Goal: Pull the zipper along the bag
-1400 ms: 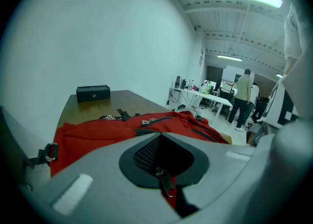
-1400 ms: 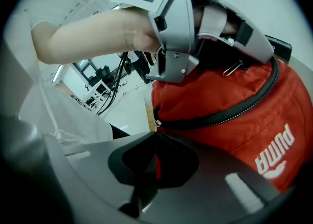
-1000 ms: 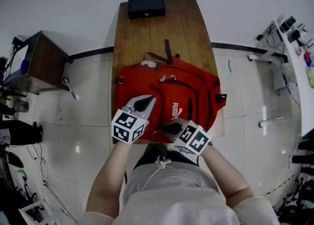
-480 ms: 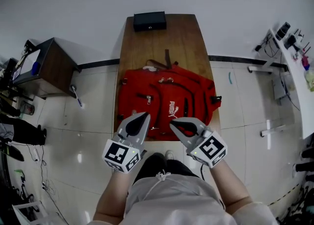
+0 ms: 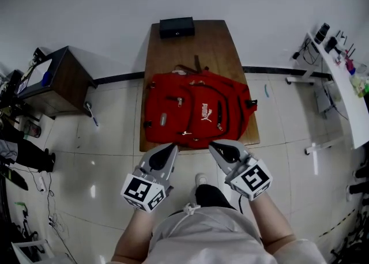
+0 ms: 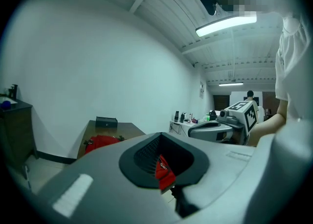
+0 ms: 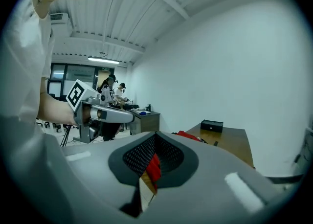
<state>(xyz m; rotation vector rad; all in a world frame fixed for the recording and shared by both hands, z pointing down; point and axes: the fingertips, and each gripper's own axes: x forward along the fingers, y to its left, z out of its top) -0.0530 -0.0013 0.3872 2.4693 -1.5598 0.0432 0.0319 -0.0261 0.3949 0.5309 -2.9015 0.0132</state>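
A red backpack [image 5: 199, 113] lies flat on the wooden table [image 5: 216, 44], with several dark zipper lines across its front and a small pale pull [image 5: 185, 134] near its near edge. My left gripper [image 5: 172, 148] and right gripper [image 5: 215, 147] hang side by side just off the table's near edge, over the floor, apart from the bag. Both are shut with nothing between the jaws. In the left gripper view the backpack [image 6: 100, 142] shows far off beyond the shut left gripper [image 6: 164, 171]. The right gripper view shows the backpack [image 7: 188, 135] past the right gripper [image 7: 150, 171].
A black box [image 5: 176, 26] sits at the table's far end. A dark side cabinet [image 5: 55, 81] stands on the left and a white bench with clutter [image 5: 340, 67] on the right. Glossy floor tiles [image 5: 104, 153] surround the table. People stand in the background of the right gripper view.
Both grippers have drawn back off the backpack toward the person and now hang past the table's near edge. The head view has pulled back, showing the whole bag.
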